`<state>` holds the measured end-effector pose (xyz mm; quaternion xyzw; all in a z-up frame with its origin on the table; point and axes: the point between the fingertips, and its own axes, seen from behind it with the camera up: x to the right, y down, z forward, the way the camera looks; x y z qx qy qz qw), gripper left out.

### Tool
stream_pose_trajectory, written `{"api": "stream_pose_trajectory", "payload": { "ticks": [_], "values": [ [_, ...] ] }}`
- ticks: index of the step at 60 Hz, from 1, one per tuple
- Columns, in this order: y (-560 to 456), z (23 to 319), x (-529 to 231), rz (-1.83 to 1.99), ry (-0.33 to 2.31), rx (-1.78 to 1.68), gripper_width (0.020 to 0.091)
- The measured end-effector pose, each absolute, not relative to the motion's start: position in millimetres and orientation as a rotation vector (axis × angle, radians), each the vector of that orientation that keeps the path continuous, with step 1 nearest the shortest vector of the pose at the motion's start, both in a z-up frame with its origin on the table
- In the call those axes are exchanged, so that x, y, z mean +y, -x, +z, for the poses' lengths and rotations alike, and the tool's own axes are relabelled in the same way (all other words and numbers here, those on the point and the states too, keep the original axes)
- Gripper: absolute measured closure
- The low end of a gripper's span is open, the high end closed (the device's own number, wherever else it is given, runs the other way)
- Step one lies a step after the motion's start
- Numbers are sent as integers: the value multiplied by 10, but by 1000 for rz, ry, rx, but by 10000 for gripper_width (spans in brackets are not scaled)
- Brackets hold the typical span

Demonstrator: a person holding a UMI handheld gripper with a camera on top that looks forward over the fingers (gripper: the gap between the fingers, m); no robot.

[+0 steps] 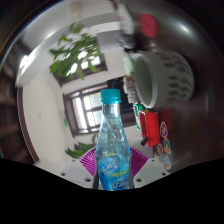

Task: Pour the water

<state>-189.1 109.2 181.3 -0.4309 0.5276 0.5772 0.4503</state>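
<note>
1. The fingers (113, 160) grip a clear water bottle (112, 145) with a blue cap, upright between the pink pads (88, 158).
2. A white striped mug (160, 78) sits beyond, right.
3. A leafy plant (75, 55) stands far left.

The bottle (112, 145) is clear with a light blue cap and a blue label. The claw (113, 170) shows magenta pads with fine stripes. The mug (163, 78) is white with dark vertical stripes. The plant (75, 55) is green.
</note>
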Motion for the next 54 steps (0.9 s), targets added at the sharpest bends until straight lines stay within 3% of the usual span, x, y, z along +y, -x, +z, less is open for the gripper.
{"api": "stream_pose_trajectory", "payload": {
  "ticks": [9,16,25,34,40,48,49,54],
  "values": [
    [1889,2087,1073,1039,1383,879,704],
    [1477,2593,1388,669,1556,544,696],
    [1011,3100,1432,215,1597,255,697],
    [176,3248,1462,-69,1578,214,692],
    [-331,3013,1484,-150,1596,250,692],
    [-1013,2302,1463,-245,1672,300,690],
    [-1190,2086,1527,-258,1676,296,690],
    [-1343,1804,1356,-303,1707,346,689]
  ]
}}
